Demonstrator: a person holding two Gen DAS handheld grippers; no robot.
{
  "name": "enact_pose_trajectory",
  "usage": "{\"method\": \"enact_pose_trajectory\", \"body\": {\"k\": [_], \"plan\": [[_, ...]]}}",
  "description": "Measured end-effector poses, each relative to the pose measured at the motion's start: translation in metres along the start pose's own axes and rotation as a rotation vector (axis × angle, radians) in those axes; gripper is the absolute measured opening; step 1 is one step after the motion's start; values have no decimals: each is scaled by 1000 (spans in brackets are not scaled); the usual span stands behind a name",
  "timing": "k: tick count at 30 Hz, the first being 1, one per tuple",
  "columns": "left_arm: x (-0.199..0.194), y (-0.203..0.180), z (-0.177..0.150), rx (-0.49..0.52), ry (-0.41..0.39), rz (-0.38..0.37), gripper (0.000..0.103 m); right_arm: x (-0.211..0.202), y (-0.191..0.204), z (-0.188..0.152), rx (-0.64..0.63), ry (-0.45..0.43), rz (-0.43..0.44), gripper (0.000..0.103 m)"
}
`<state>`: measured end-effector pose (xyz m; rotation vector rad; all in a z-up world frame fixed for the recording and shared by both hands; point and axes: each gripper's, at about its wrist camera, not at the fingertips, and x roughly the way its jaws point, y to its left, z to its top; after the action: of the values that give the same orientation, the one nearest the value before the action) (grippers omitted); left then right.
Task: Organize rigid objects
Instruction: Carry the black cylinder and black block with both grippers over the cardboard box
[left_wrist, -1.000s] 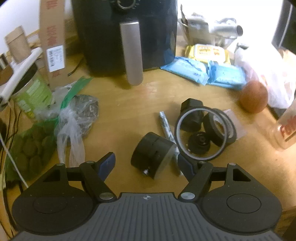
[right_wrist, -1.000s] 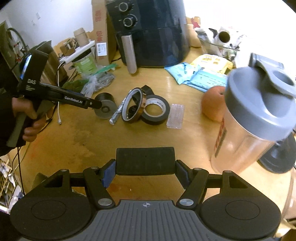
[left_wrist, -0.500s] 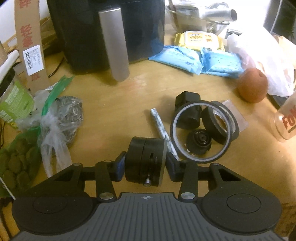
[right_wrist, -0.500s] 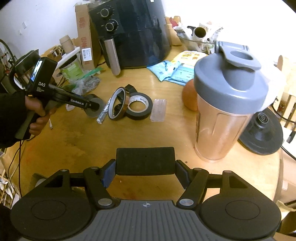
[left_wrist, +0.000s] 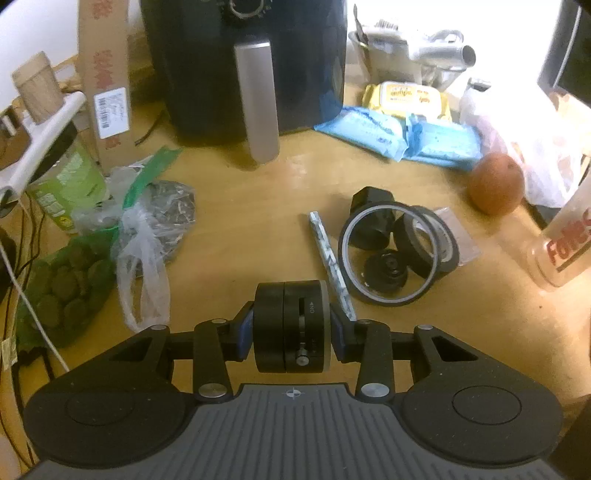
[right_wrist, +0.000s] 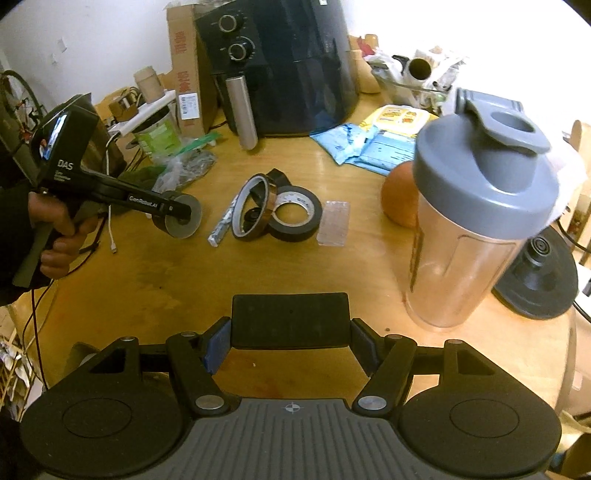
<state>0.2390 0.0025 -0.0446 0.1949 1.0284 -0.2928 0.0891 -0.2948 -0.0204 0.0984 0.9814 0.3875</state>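
Observation:
My left gripper (left_wrist: 291, 330) is shut on a black cylindrical device (left_wrist: 290, 325) with a grey face and holds it above the wooden table (left_wrist: 240, 206). It also shows in the right wrist view (right_wrist: 179, 214). My right gripper (right_wrist: 290, 343) is shut on a flat black rectangular block (right_wrist: 290, 321) over the table's near side. Left on the table are a thin tape ring (left_wrist: 384, 254) standing on edge, a black tape roll (right_wrist: 295, 214), a small black cap (left_wrist: 386, 266), a black block (left_wrist: 369, 201), a silvery stick (left_wrist: 330, 258) and a clear plastic piece (right_wrist: 334, 221).
A black air fryer (left_wrist: 243, 66) stands at the back. Plastic bags (left_wrist: 147, 229) lie at the left. Blue wipe packs (left_wrist: 399, 133), an orange fruit (left_wrist: 496, 182) and a grey-lidded shaker bottle (right_wrist: 476, 199) are at the right, with a black round base (right_wrist: 535, 277) beyond.
My left gripper closed on the black cylindrical device and lifted it off the table. My right gripper, still holding the black block, shifted its view relative to the shaker bottle.

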Motion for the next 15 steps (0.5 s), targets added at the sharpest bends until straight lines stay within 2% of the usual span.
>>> {"method": "enact_pose_trajectory", "body": {"k": [15], "plan": [[-59, -17, -17, -50, -92, -15, 39, 2, 9, 3, -46, 7, 40, 71]]}}
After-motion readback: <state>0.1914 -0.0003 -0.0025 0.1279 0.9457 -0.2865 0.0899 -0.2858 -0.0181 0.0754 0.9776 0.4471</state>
